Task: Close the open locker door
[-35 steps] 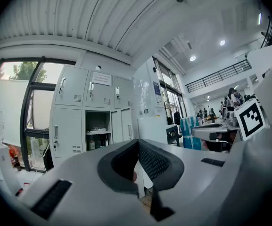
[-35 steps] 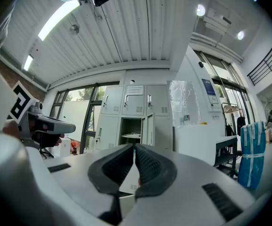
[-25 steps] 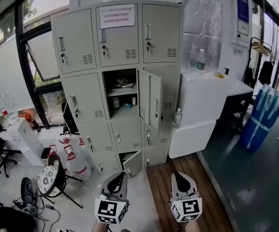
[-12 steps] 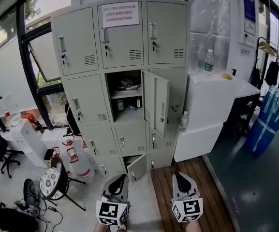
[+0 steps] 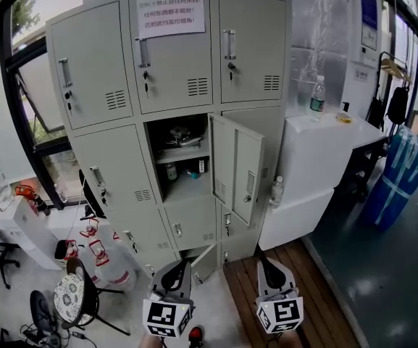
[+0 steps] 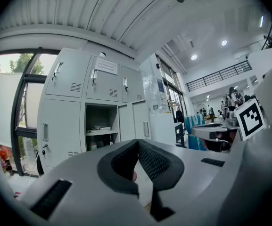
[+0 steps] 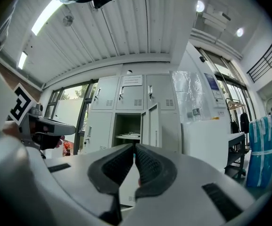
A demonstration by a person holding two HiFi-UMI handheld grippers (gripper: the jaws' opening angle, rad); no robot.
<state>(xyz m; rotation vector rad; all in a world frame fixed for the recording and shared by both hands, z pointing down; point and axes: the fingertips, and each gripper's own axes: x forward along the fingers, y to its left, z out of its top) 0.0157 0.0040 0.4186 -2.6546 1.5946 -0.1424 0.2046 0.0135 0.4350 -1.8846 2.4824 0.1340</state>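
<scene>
The grey locker cabinet (image 5: pixel 107 64) fills the middle of the head view. Its centre compartment (image 5: pixel 180 158) stands open, with small items on a shelf inside. Its door (image 5: pixel 236 167) is swung out to the right, edge toward me. My left gripper (image 5: pixel 174 274) and right gripper (image 5: pixel 270 270) hang low in front, well short of the cabinet, both shut and empty. The right gripper view has the open door (image 7: pixel 151 126) beyond the closed tips (image 7: pixel 135 147). The left gripper view has the open compartment (image 6: pixel 99 126) left of its tips (image 6: pixel 137 142).
A bottom locker door (image 5: pixel 203 259) is also ajar. White boxes (image 5: pixel 317 158) with a water bottle (image 5: pixel 317 96) stand right of the cabinet, and a blue wrapped bundle (image 5: pixel 397 183) farther right. Red-handled jugs (image 5: pixel 96 249) and a round stool (image 5: pixel 71 296) sit at lower left.
The cabinet has grown larger and shifted in the head view as the view came closer. Both grippers keep their place low in the frame, still shut.
</scene>
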